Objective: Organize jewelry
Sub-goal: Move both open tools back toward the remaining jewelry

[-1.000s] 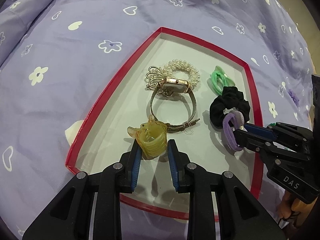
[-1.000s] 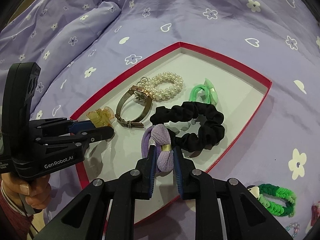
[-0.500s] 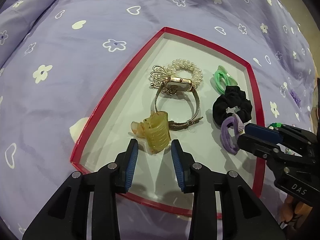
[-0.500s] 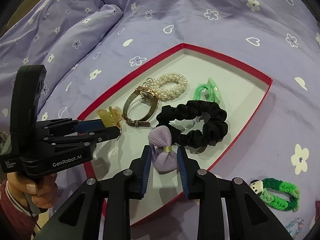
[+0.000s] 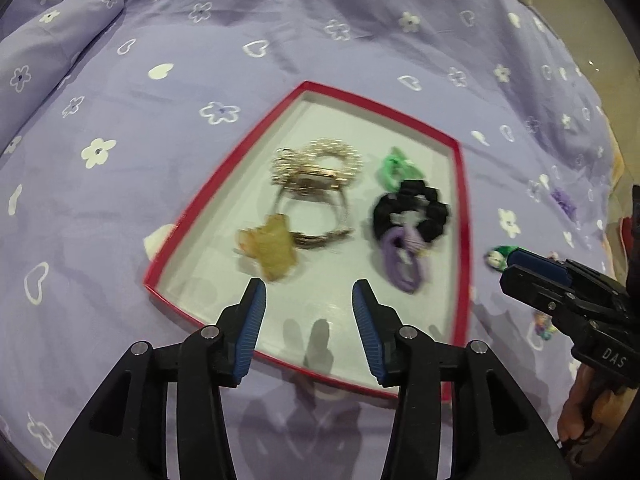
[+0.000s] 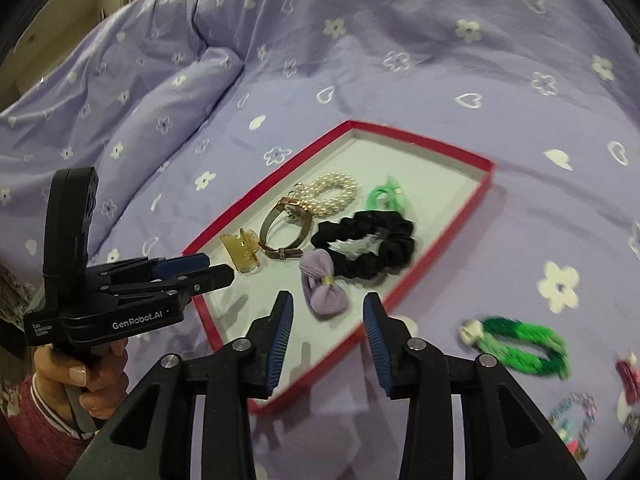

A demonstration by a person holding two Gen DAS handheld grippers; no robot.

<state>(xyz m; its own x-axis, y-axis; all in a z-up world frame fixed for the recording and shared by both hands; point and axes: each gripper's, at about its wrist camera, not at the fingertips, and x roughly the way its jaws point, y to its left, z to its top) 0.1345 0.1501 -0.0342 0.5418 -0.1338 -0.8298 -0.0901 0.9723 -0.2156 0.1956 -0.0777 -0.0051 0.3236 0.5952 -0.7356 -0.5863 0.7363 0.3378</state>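
Note:
A red-rimmed tray (image 5: pixel 224 192) (image 6: pixel 448 152) lies on the purple bedspread. In it lie a yellow claw clip (image 5: pixel 272 248) (image 6: pixel 242 250), a watch (image 5: pixel 312 200) (image 6: pixel 282 232), a pearl bracelet (image 5: pixel 340 152) (image 6: pixel 332 194), a green hair tie (image 5: pixel 394 168) (image 6: pixel 386 198), a black scrunchie (image 5: pixel 412 210) (image 6: pixel 368 246) and a purple bow hair tie (image 5: pixel 402 258) (image 6: pixel 324 290). My left gripper (image 5: pixel 308 296) is open and empty, just short of the claw clip. My right gripper (image 6: pixel 327 308) is open and empty, just behind the purple bow; it also shows in the left wrist view (image 5: pixel 520 264).
A green braided hair tie (image 6: pixel 520 344) (image 5: pixel 498 254) lies on the bedspread right of the tray. More small accessories (image 6: pixel 576 404) lie at the far right. A purple item (image 5: pixel 564 202) lies beyond the tray. A folded quilt ridge (image 6: pixel 160 92) rises at the left.
Both grippers have let go and opened: the left released the claw clip, the right released the purple bow. Both have drawn back and up from the tray.

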